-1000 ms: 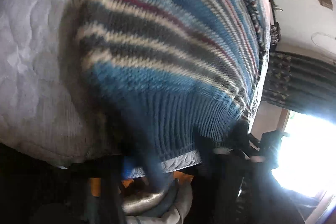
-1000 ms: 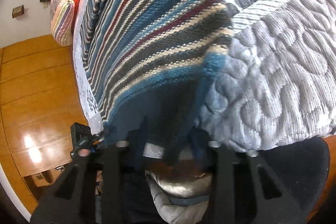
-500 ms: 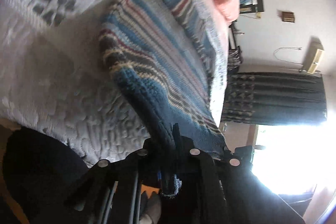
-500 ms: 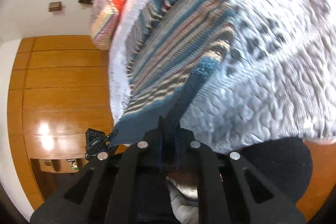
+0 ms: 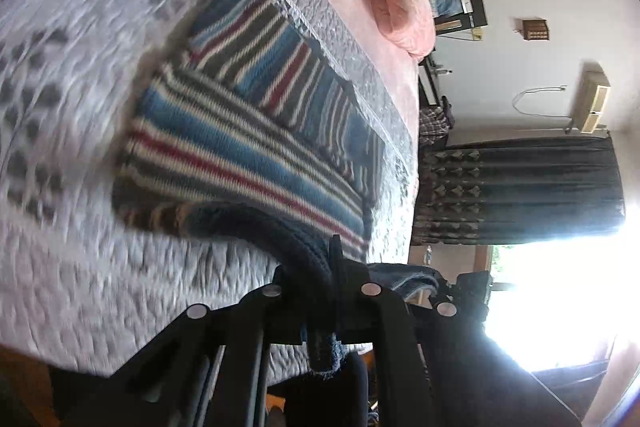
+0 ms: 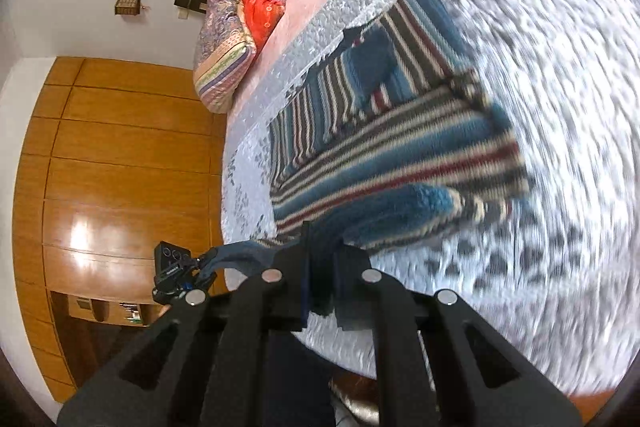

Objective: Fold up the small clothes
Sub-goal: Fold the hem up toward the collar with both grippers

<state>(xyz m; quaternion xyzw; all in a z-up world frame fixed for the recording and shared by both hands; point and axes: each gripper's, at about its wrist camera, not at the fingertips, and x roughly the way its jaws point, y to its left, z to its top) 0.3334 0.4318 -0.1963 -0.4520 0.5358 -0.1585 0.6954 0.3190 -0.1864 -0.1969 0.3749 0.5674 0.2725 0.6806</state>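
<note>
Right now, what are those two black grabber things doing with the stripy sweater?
A person is folding a small striped sweater on a grey quilt. The left gripper and the right gripper each pinch its dark blue bottom edge, lifting it off the quilt. The rest lies flat, sleeves already folded across.

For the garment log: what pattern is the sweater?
Blue, grey, cream and dark-red stripes on the sweater; clearest in the left wrist view.
</note>
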